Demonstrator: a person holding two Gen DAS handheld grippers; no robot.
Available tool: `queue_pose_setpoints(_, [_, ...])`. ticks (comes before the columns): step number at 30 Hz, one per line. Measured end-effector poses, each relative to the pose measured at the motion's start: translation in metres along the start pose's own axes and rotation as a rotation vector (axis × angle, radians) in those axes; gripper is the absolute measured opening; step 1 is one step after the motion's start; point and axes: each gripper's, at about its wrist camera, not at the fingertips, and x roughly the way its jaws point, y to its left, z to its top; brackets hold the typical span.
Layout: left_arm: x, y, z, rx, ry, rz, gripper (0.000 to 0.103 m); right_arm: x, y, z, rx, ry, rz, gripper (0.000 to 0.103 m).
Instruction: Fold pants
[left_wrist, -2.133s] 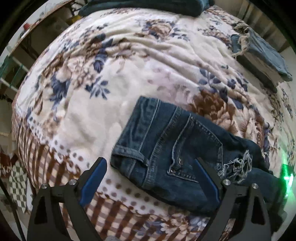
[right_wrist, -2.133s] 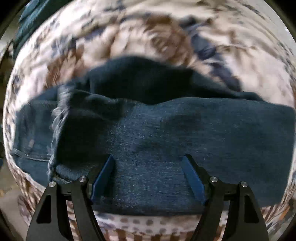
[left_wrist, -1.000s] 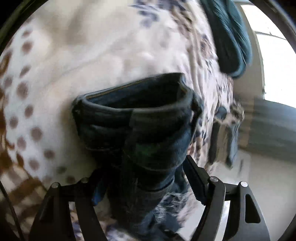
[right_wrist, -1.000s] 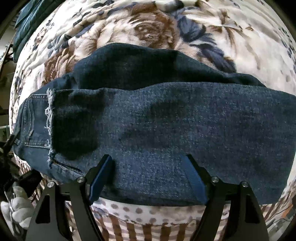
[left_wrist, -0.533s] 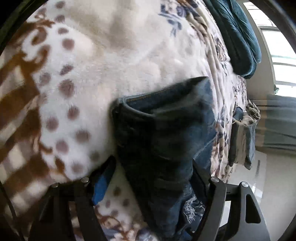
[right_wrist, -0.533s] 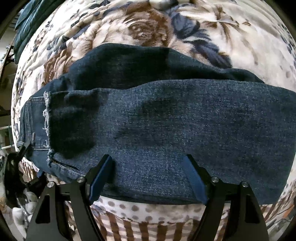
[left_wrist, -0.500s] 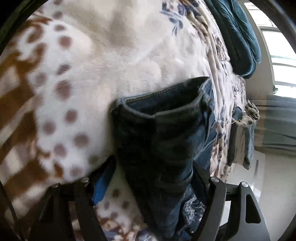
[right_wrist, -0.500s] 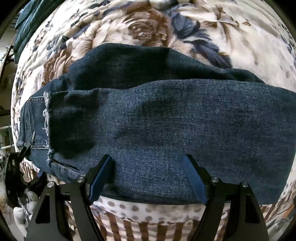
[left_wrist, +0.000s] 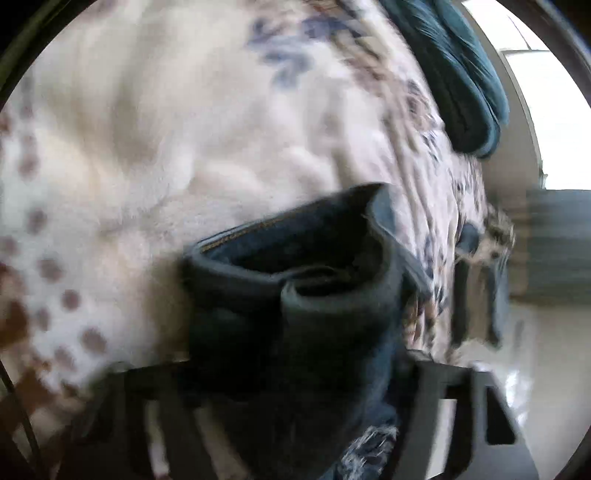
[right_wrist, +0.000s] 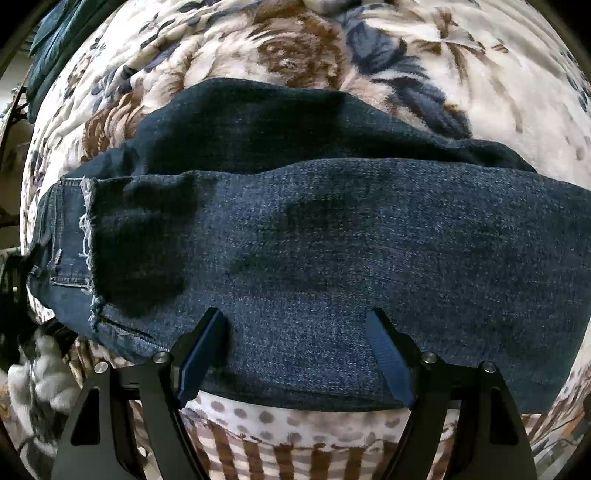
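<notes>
Left wrist view: heavy motion blur throughout; the window (left_wrist: 554, 110) at 2 o'clock is blown out to white. Right wrist view: sharp, evenly daylit, soft shadow patches on the pants (right_wrist: 332, 240). Both views show fisheye bending and black corners.

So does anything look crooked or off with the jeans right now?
Yes: the jeans are unevenly folded, a darker lower layer sticking out beyond the top leg's far edge. The waist end is bunched between the closing left tongs. The frayed hem looks like styling, not damage.
</notes>
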Motion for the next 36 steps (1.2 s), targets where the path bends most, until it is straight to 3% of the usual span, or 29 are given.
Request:
queue_pose_setpoints(2, [-0.014,-0.025,-0.006,0.107,-0.031,0.044,0.043,0.001,0.0,-0.001,-0.006,-0.003,-0.003,0.082])
queue_pose_setpoints(5, [-0.004,-0.043,-0.003,0.177,-0.017,0.034,0.047,0.001,0.002,-0.002,-0.017,-0.007,-0.011,0.082])
queue_pose_setpoints(8, [0.029,-0.021,0.017,0.061,0.06,0.027,0.054,0.001,0.003,-0.001,-0.008,0.0,-0.006,0.082])
queue_pose_setpoints(10, [0.042,-0.006,0.03,-0.023,0.077,-0.003,0.055,0.0,0.001,0.0,0.007,-0.001,0.015,0.082])
queue_pose_setpoints(11, [0.04,-0.005,0.031,-0.023,0.071,-0.012,0.049,0.0,0.001,0.001,0.009,-0.001,0.019,0.082])
queue_pose_setpoints(12, [0.036,-0.013,0.031,0.019,0.054,-0.006,0.042,-0.001,0.0,0.001,0.012,-0.003,0.024,0.082])
queue_pose_setpoints(15, [0.02,-0.042,0.018,0.168,0.008,0.025,0.031,0.0,-0.004,0.001,0.007,-0.009,0.025,0.082])
queue_pose_setpoints(19, [-0.016,-0.093,-0.009,0.341,-0.041,-0.022,0.026,-0.003,-0.011,-0.001,0.02,-0.023,0.063,0.082])
queue_pose_setpoints(25, [-0.057,-0.185,-0.093,0.636,-0.069,-0.104,0.023,-0.022,-0.065,-0.007,0.17,-0.05,0.273,0.082])
queue_pose_setpoints(30, [-0.056,-0.251,-0.19,0.835,-0.029,-0.139,0.023,-0.059,-0.166,-0.031,0.384,-0.112,0.389,0.082])
queue_pose_setpoints(33, [-0.03,-0.277,-0.264,0.953,0.044,-0.148,0.023,-0.084,-0.224,-0.046,0.473,-0.161,0.375,0.082])
queue_pose_setpoints(36, [0.003,-0.286,-0.33,1.075,0.112,-0.123,0.023,-0.103,-0.278,-0.06,0.53,-0.202,0.277,0.082])
